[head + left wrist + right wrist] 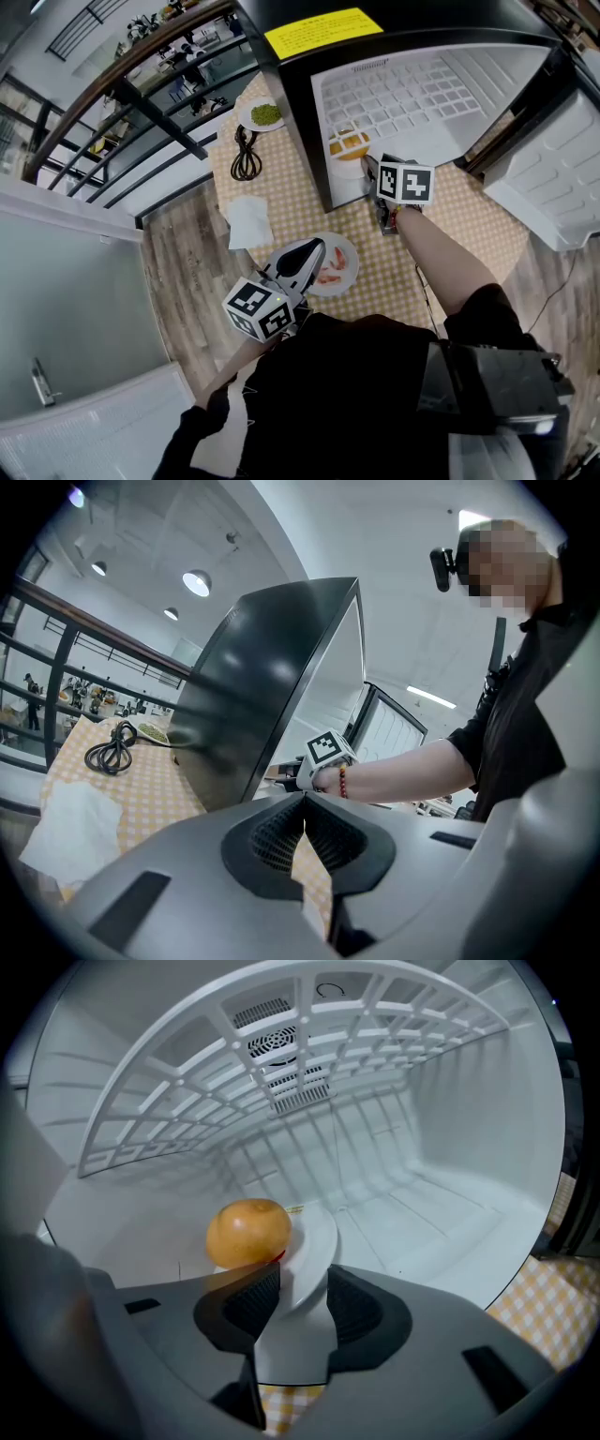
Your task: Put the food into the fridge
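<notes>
A small black fridge (305, 112) stands open on the checked table (469, 225). On its white floor sits a white plate (316, 1246) carrying a round orange food (248, 1232); the plate (349, 147) also shows in the head view. My right gripper (303, 1302) is at the fridge mouth, jaws apart, with the plate's near rim between them and a gap beside the right pad. My right gripper (372, 169) reaches in from the front. My left gripper (314, 251) hovers shut and empty over a second plate (339, 267) of pinkish food. In its own view my left gripper (305, 803) has its pads touching.
A plate of green food (264, 114), a coiled black cable (246, 155) and a white napkin (248, 220) lie left of the fridge. The fridge door (553, 178) hangs open at the right. A wire shelf (281, 1054) spans the fridge above the plate. A railing (141, 103) runs behind the table.
</notes>
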Demonstrator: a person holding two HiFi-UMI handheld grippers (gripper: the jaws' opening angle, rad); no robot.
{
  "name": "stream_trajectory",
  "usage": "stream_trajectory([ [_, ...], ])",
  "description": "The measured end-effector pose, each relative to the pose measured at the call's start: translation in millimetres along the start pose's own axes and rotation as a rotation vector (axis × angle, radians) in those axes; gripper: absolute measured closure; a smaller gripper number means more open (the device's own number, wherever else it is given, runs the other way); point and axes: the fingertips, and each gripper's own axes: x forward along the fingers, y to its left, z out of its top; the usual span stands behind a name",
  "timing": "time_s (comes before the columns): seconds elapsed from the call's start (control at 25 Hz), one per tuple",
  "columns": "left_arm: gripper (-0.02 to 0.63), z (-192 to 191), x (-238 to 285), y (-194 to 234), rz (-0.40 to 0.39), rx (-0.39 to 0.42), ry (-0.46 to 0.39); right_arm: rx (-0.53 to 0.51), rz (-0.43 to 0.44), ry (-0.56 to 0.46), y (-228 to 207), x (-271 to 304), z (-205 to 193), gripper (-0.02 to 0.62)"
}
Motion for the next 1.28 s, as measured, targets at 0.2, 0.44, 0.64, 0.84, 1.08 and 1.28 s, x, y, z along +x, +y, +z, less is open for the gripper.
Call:
stream_trajectory([
  [0.2,0.592,1.1,-3.5,3.4,0.009,0.002,0.003,-0.026,-0.011,-0.006,1.4,-0.6,0.3,0.439],
  [0.44,0.592,0.4,-3.2,3.1,0.008,-0.002,0.004,-0.128,-0.051,0.003,0.4,-0.9,1.8,0.417],
  [0.64,0.592,-1.1,-3.2,5.6,0.011,-0.006,0.0,-0.148,-0.059,0.008,0.0,1.2,0.9,0.414],
  [0.84,0.592,-2.1,-2.3,8.6,0.015,-0.009,0.002,-0.194,-0.083,0.01,0.3,2.4,1.8,0.407],
  [1.08,0.592,-2.9,-2.1,10.1,0.018,-0.016,-0.003,-0.412,-0.115,-0.003,7.5,5.9,2.6,0.393],
  [1.28,0.592,-4.5,-0.5,10.9,0.019,-0.022,-0.002,-0.395,-0.108,-0.009,6.7,6.3,2.7,0.393],
])
